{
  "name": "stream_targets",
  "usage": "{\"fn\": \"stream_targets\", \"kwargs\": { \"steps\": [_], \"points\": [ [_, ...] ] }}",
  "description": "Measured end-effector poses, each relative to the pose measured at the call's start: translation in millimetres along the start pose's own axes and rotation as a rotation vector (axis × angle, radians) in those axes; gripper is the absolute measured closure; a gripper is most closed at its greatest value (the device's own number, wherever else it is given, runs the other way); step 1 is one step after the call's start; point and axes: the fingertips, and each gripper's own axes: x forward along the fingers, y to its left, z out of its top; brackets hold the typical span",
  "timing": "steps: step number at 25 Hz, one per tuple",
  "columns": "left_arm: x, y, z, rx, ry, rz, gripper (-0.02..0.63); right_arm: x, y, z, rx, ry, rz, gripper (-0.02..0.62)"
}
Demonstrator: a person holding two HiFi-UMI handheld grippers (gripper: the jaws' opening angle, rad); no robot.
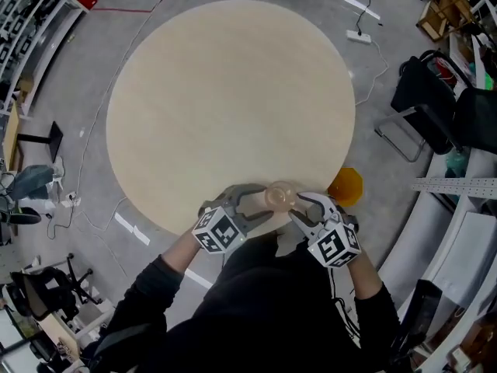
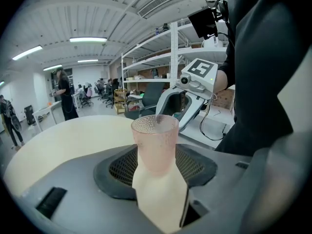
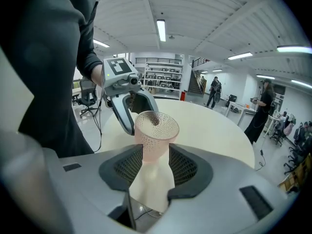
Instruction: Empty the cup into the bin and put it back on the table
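Left gripper [image 1: 268, 202]: jaws spread, flanking pink dimpled cup [image 1: 281, 196], no clear squeeze. Cup upright at near edge of round table [image 1: 233, 92], between both grippers. Right gripper [image 1: 297, 208]: jaws pressed onto cup's lower part, pads touching both sides. Orange bin [image 1: 345, 186] on floor just beside table edge, right of cup.

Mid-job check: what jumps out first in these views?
A pink dimpled cup stands at the round table's near edge. The right gripper has its jaws against its sides; the left gripper faces it, open wider. An orange bin sits on the floor right of the table.
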Motion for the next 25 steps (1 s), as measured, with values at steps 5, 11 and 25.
{"fn": "stream_targets", "kwargs": {
  "steps": [5, 11, 25],
  "points": [
    [18.6, -19.3, 45.4, 0.017, -0.045, -0.032, 0.348, -53.1, -10.8, -4.9, 0.043, -0.047, -0.046, 0.439],
    [53.4, -58.5, 100.1, 0.021, -0.083, -0.100, 0.348, -127.1, -15.3, -24.0, 0.113, -0.122, 0.008, 0.440],
    [145.9, -129.3, 219.9, -0.195, -0.264, -0.162, 0.348, -281.8, -54.3, -82.6, 0.374, -0.383, 0.000, 0.440]
  ]
}}
